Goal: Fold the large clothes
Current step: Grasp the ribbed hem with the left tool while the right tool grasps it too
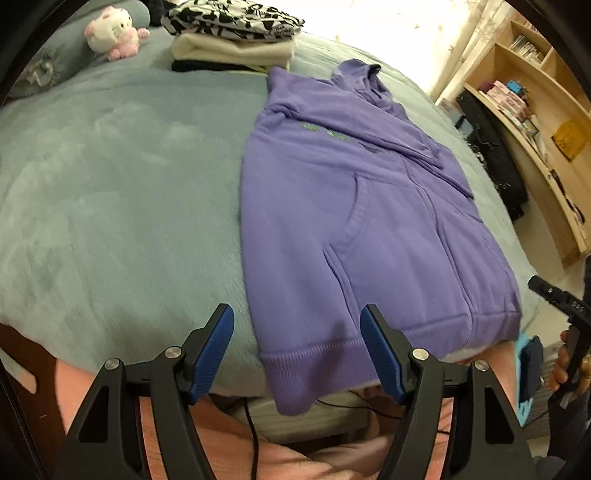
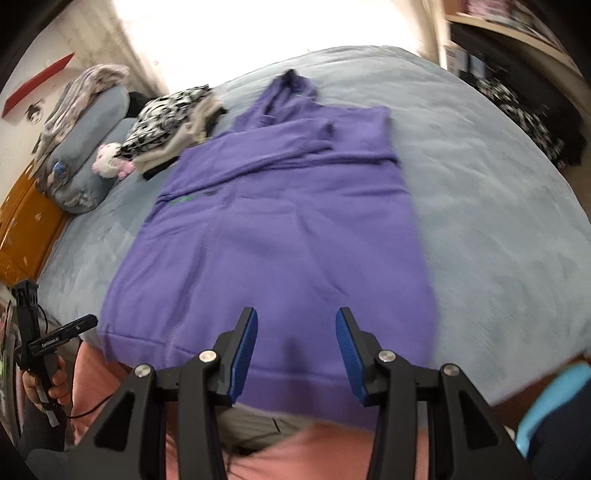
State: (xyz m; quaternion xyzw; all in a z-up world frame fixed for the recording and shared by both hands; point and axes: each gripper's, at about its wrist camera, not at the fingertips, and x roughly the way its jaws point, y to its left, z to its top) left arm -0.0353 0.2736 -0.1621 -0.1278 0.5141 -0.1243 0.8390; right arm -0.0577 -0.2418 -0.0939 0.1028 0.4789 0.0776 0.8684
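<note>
Hoodie [image 1: 354,206], purple, lies flat on grey-blue bed [image 1: 122,177], sleeves already folded in over chest, hem hanging a bit over near bed edge.

Left wrist view: left gripper [image 1: 297,350] hovers off hem's left corner, jaws apart, nothing btwn pads; right-hand pad sits over hem rib, left pad over bare blanket. Risk: if jaws close here they may catch only top layer of hem, or pinch blanket w/ it, so fold drags bedding or splits layers. Hem overhang could also slide off edge if tugged toward person. Count: 1 hoodie, 1 stack of folded clothes [image 1: 236,40] at far end (abt 3 items, top one black/white print), 1 plush toy [image 1: 112,31], 1 shelf unit [image 1: 535,122] at right. Right gripper [image 1: 554,295] at far right edge, partly seen, a hand on its grip.

Right wrist view: right gripper [image 2: 295,347] over hem centre-right, jaws part open, empty, picture motion-blurred. Risk: two grips at uneven hts/spacing → skewed fold, tucked sleeves spill out. Count: 1 hoodie [image 2: 280,229], 1 stack [image 2: 170,122], 1 plush [image 2: 110,162], 2 pillows [image 2: 92,147] visible at left; left gripper [image 2: 55,336] at lower left, jaw state not readable here.
</note>
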